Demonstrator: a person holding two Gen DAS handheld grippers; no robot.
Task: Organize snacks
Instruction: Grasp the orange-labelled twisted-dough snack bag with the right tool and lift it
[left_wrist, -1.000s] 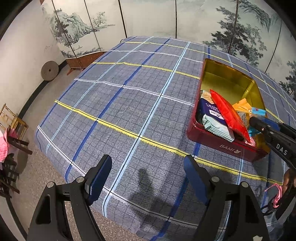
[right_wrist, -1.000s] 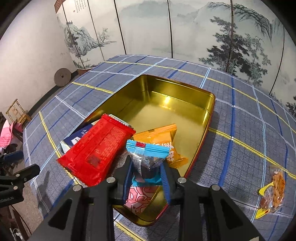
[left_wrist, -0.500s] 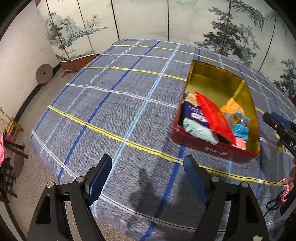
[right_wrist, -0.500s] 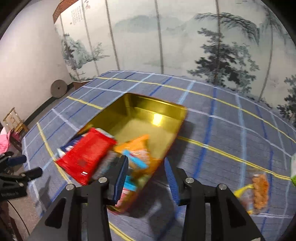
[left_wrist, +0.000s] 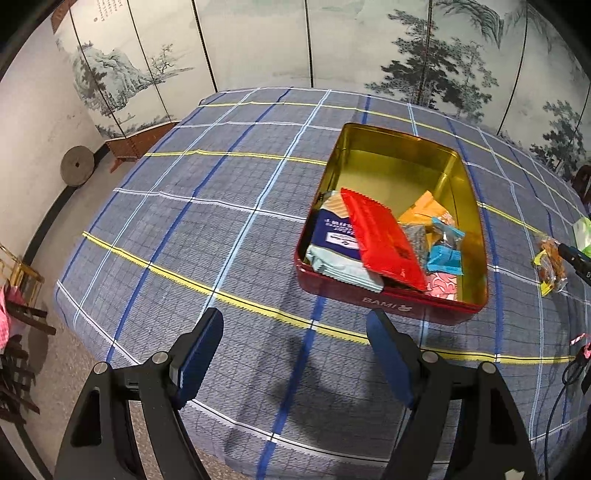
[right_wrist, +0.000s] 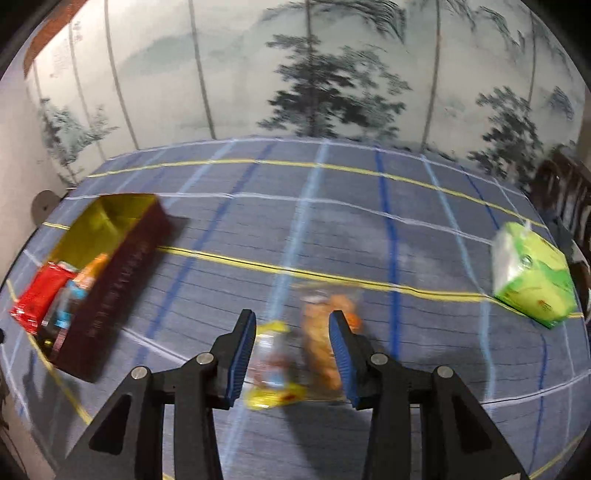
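Having dropped the blue-wrapped snack into the tin, the right gripper swings, fingers apart, over the clear snack bag near the table's right edge, while the left gripper hangs open.

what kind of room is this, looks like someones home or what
Probably a home or tea-room style space: a painted folding screen, a table under a plaid cloth, and wooden chairs beside it.

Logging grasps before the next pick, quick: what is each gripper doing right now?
Left gripper: open, holding nothing, above the tablecloth.
Right gripper: open, holding nothing, its fingers either side of the clear snack bag.
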